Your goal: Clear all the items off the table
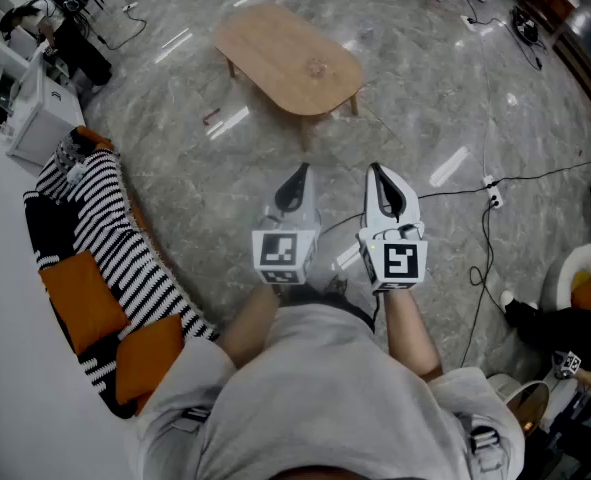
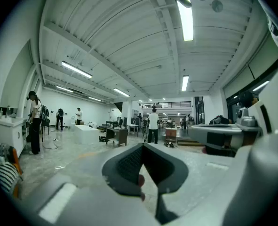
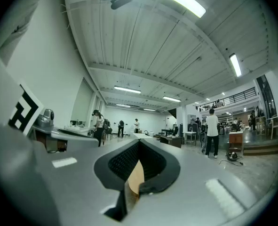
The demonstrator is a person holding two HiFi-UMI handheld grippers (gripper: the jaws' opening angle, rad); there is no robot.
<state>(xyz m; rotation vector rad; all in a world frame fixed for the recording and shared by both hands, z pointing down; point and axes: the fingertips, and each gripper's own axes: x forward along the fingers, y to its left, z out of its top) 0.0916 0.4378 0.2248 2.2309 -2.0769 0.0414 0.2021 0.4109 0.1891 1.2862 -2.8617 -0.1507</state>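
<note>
Left gripper (image 1: 296,175) (image 2: 142,148): jaws pressed together, nothing between. Right gripper (image 1: 379,177) (image 3: 139,144): jaws pressed together at tips, nothing pinched; tan sliver shows through slot below tips. Both held side by side at waist, pointing forward. Table (image 1: 275,43) lies ahead of both tips, well apart, slightly left. Table: low, oval, light wood, short legs, faint ring mark on top, standing on grey marble floor (image 1: 415,108). Striped sofa (image 1: 85,228) far left.

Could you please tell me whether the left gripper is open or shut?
Shut. In its own view, the left gripper has its two jaws meeting at the tips.
</note>
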